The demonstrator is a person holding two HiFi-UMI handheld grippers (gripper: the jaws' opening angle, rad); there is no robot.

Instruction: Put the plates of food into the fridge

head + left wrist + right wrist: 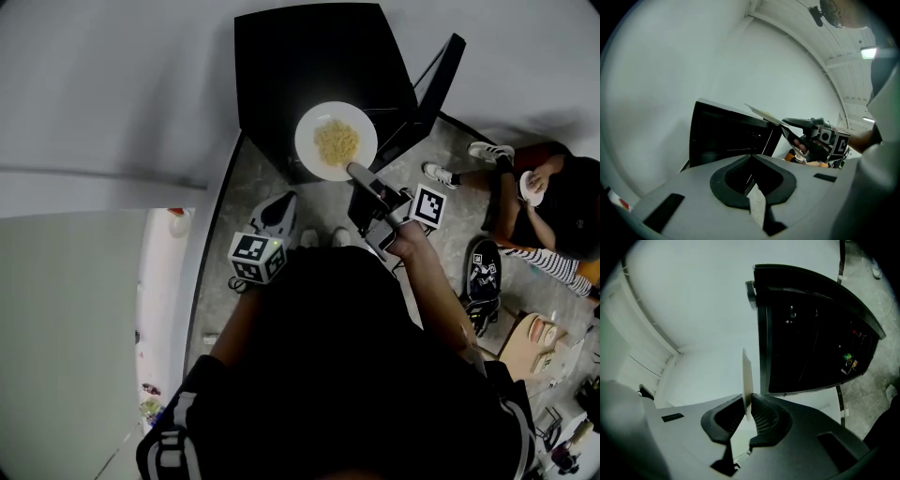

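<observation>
Head view: the right gripper (356,172) clamps the rim of a round white plate of yellow noodles (336,141) before the open black fridge (309,75); left gripper view – the left gripper (752,159) has its jaws together, empty; right gripper view – the plate stands edge-on between the pads.

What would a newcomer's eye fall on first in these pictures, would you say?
A white plate of yellow food, its rim pinched in the right gripper's jaws, is held at the black fridge, whose door stands open. A person sits at the right.
</observation>
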